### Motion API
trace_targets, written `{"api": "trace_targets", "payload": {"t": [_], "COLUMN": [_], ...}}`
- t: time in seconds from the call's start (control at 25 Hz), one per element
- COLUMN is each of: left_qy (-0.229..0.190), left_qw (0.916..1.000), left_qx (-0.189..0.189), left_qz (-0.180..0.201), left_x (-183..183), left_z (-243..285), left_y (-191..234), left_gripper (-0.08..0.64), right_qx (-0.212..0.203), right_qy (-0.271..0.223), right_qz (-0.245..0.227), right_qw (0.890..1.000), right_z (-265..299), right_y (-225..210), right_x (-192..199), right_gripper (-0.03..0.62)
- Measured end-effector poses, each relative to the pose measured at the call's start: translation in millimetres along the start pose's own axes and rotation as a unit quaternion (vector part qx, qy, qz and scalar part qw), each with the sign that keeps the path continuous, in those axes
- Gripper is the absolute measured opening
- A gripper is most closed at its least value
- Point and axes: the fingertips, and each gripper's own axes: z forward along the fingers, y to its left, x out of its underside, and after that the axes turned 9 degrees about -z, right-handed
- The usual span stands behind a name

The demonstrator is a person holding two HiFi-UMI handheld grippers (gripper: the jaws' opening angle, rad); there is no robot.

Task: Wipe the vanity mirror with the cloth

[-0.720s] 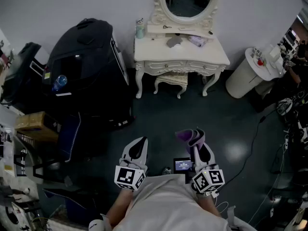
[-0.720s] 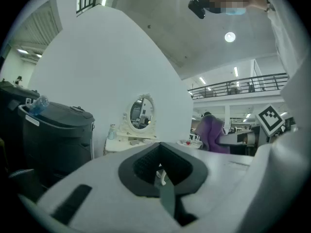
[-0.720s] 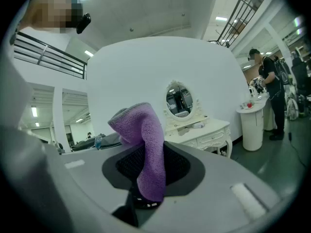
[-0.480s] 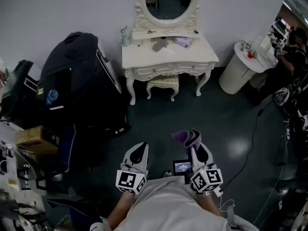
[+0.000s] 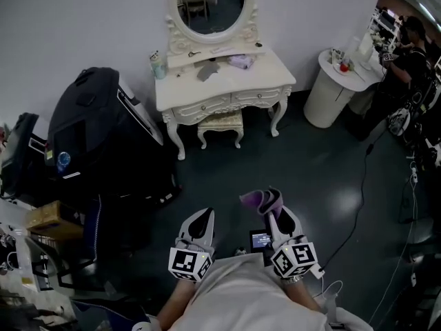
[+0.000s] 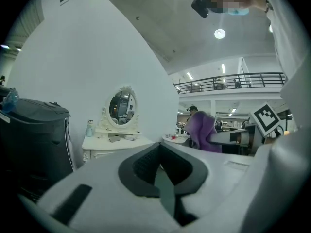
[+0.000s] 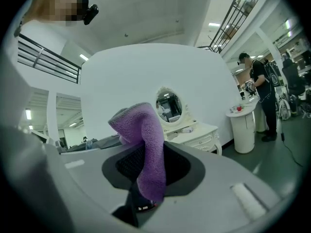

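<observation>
Jaws of the right gripper [image 5: 278, 216] clamp the cloth [image 5: 260, 198]; left gripper [image 5: 200, 219] closed, empty

White vanity table [image 5: 272, 74]: bottle [image 5: 158, 65], small items.

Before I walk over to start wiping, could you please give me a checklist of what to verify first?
1. Cloth held: ok; the purple cloth is clamped in the right gripper.
2. Left gripper free: ok; jaws together, nothing between them.
3. Mirror within reach: not ok; the vanity mirror stands across the floor, far from both grippers.
4. Stool out of the way: ok; the stool is tucked under the dressing table.
5. Where the mirror is dirty: cannot tell; too small here.
</observation>
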Motion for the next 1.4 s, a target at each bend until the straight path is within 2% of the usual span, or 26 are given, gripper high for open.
{"api": "trace_targets", "payload": {"t": [0.24,0.48,0.68,0.88,1.08,1.24,1.4], "left_qy": [0.002,0.002,0.003,0.002,-0.020,-0.021,-0.013], "left_qw": [0.9999,0.9989,0.9988,0.9986,0.9991,0.9994,0.9996], "left_qx": [-0.014,-0.046,-0.047,-0.047,-0.027,-0.011,0.004], "left_qz": [-0.007,-0.010,-0.011,-0.024,-0.025,-0.024,-0.023], "left_x": [8,6,6,0,-37,-60,-74], "left_z": [18,26,39,66,119,160,194], "left_y": [-20,-6,9,50,92,126,159], "left_gripper": [0.003,0.003,0.003,0.003,0.003,0.003,0.003], "right_qx": [-0.013,-0.011,-0.016,-0.009,-0.004,0.009,0.030], "right_qy": [0.003,0.005,0.004,0.018,0.032,0.018,0.005], "right_qz": [0.000,0.014,0.012,0.006,-0.004,-0.012,0.003], "right_qw": [1.000,1.000,1.000,1.000,0.999,1.000,1.000], "right_z": [-9,4,33,76,136,186,233], "right_y": [-28,-45,-47,-44,-50,-57,-64], "right_x": [-2,-1,-1,4,-5,-26,-39], "right_gripper": [0.109,0.109,0.110,0.110,0.110,0.110,0.110]}}
